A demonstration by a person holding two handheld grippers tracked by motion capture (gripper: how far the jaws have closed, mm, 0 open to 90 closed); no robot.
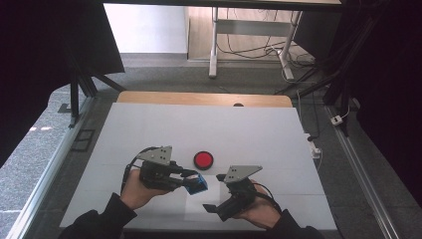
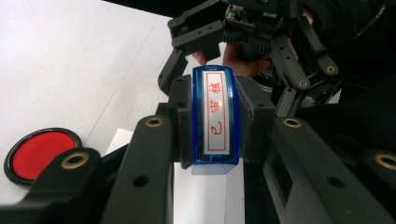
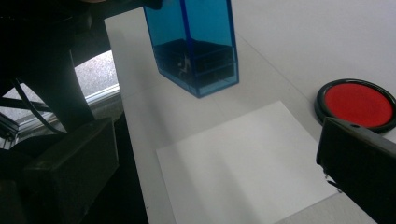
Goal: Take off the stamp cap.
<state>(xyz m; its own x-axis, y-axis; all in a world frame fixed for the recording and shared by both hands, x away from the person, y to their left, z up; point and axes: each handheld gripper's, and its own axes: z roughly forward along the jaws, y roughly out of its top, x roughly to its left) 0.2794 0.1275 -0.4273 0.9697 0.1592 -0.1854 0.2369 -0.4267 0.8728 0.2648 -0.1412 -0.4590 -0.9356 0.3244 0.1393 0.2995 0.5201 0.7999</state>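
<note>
Forearms in dark sleeves come in from the near edge, one tool per hand. Left gripper (image 1: 191,180) is clamped on a blue stamp (image 1: 198,183), jaws pressing its two long sides, held off the table just near-left of the red ink pad (image 1: 203,160). In the left gripper view the stamp's (image 2: 215,119) label with red characters faces the camera, so its printing face likely points away and down, ready for inking or for pressing.

Right gripper (image 1: 215,208) sits near-right with jaws spread and nothing between them. In the right gripper view a white sheet of paper (image 3: 243,163) lies on the table (image 1: 249,129) between its jaws, stamp (image 3: 194,44) hanging above the sheet's far edge and ink pad (image 3: 358,105) off to the right. My guess: it's placed to pin the paper down so it doesn't lift with the stamp.
</note>
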